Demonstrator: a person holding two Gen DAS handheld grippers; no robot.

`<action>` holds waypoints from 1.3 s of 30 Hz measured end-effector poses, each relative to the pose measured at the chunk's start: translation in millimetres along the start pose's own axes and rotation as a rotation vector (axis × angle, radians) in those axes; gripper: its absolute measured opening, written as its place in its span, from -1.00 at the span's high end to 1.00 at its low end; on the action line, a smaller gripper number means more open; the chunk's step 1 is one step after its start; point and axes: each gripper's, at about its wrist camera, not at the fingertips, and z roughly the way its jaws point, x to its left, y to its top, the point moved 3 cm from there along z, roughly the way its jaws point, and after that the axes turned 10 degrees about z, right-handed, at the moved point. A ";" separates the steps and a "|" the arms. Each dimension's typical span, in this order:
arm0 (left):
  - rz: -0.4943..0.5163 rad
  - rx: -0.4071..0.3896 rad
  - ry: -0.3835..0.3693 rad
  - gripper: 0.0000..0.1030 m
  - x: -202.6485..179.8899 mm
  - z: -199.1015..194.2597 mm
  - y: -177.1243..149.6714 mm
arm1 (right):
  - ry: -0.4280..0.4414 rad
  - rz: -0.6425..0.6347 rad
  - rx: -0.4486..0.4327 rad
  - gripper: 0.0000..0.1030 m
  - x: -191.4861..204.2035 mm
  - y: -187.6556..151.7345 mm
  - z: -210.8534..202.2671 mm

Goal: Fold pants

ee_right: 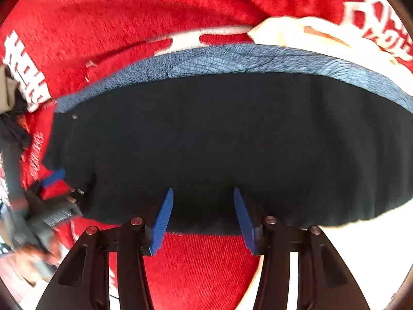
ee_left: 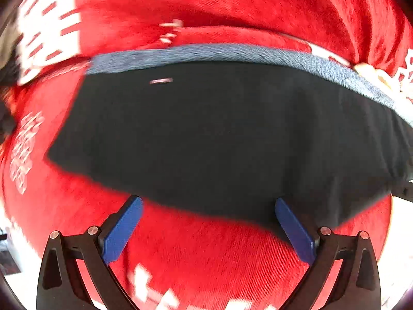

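Observation:
The black pants (ee_left: 206,134) lie flat in a folded block on a red cloth (ee_left: 206,253), on top of a blue-grey garment (ee_left: 232,54) whose far edge shows. My left gripper (ee_left: 207,202) is wide open and empty, its blue fingers (ee_left: 124,230) just at the near edge of the pants. In the right wrist view the pants (ee_right: 232,134) fill the middle. My right gripper (ee_right: 202,193) is open, its fingertips over the near hem with nothing held. The left gripper (ee_right: 55,193) shows blurred at the left edge of that view.
The red cloth (ee_right: 201,266) has white printed characters (ee_left: 49,28). A cream cloth (ee_right: 309,36) lies behind the blue-grey garment (ee_right: 232,59). A white surface (ee_right: 361,245) shows past the cloth's near right edge. Dark objects (ee_right: 10,134) sit at the far left.

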 end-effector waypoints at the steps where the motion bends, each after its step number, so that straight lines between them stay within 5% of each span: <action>1: 0.004 0.006 0.027 -1.00 7.8 -12.4 -9.4 | -0.006 0.012 0.026 -0.03 -4.7 -5.6 -8.0; 9: -0.031 0.165 0.163 -1.00 55.3 -54.7 -82.9 | 0.017 0.038 0.104 -0.32 -22.5 -59.1 -74.2; 13: -0.089 0.149 0.129 -1.00 52.8 -99.1 -102.5 | 0.011 0.054 0.091 -0.39 16.1 -66.5 -93.9; 28: -0.063 -0.047 -0.125 -1.00 23.7 -203.0 -47.8 | -0.012 0.101 0.005 -0.56 41.1 -74.9 -174.2; 39: -0.054 -0.067 -0.133 -1.00 16.8 -219.4 -49.9 | -0.062 0.088 -0.095 -0.80 49.7 -76.9 -189.1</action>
